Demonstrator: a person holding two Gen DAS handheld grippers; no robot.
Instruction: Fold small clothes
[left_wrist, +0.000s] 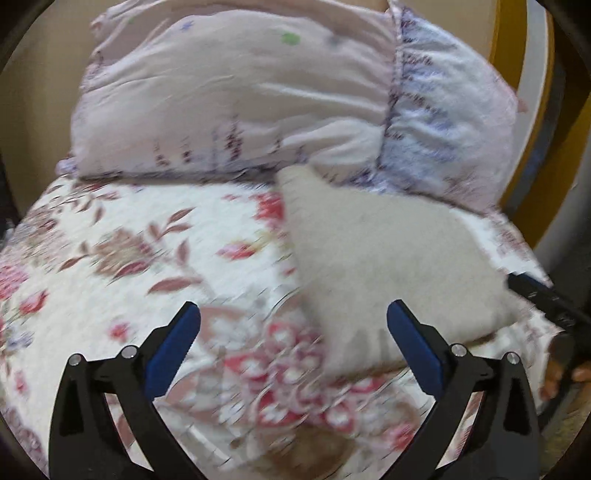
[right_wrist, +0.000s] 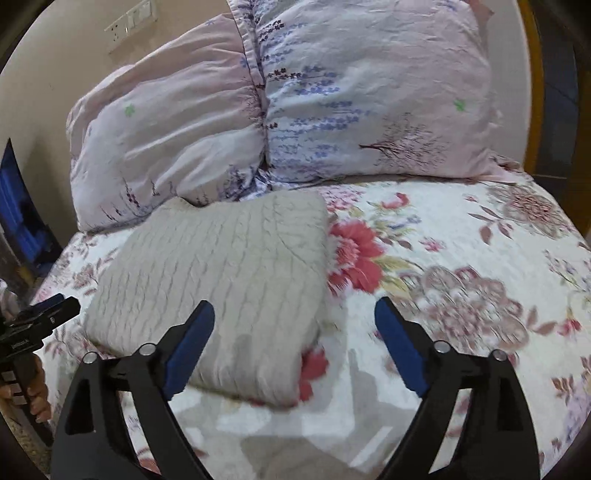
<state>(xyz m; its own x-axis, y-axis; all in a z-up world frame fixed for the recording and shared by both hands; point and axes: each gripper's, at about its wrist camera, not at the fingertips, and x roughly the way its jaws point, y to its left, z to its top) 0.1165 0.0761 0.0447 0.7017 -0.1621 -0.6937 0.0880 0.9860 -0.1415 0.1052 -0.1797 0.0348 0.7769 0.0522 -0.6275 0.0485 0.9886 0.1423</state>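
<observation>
Right wrist view shows the grey knit garment (right_wrist: 218, 280) folded square on the flowered bed (right_wrist: 461, 258) by the pillows (right_wrist: 258, 110), both tongs, right (right_wrist: 294, 314) and left (left_wrist: 293, 314), gaping empty; a careless nudge could spring the soft stack open.

Folded garment (right_wrist: 218, 280) lying on bed (right_wrist: 461, 258), two pillows (right_wrist: 288, 103) side by side behind it at the bed's head, garment's far edge just before the pillows, wall (right_wrist: 74, 44) behind the pillows, left tongs (left_wrist: 293, 332) and right tongs (right_wrist: 294, 325) above the bed's near part
</observation>
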